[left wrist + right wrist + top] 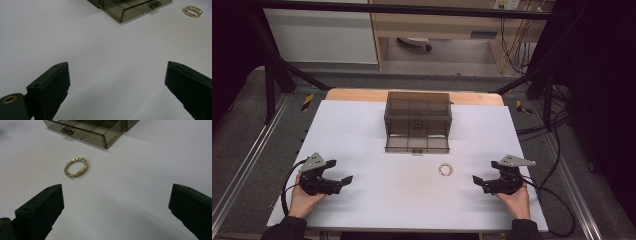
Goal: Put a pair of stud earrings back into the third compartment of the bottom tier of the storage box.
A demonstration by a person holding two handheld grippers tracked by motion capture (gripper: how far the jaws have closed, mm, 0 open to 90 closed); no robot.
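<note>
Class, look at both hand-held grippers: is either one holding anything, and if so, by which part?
Nothing is held. The left hand-held gripper and the right hand-held gripper are both open over the table, and the bracelet lies untouched.

A white rectangular tabletop (362, 130) is lying flat, with a pale wooden strip (357, 95) showing along its 12 o'clock edge. A smoky translucent plastic drawer box (417, 112) is sitting toward 12 o'clock on the top, its bottom drawer (417, 144) standing pulled out toward 6 o'clock. A small gold beaded ring-shaped bracelet (445, 170) is lying flat at 5 o'clock from the box, apart from it. Dark cables (512, 45) are hanging at 1 o'clock beyond the table. Yellow-and-black striped markers (307, 101) are sitting on the grey floor (242, 125) at 10 o'clock.
</note>
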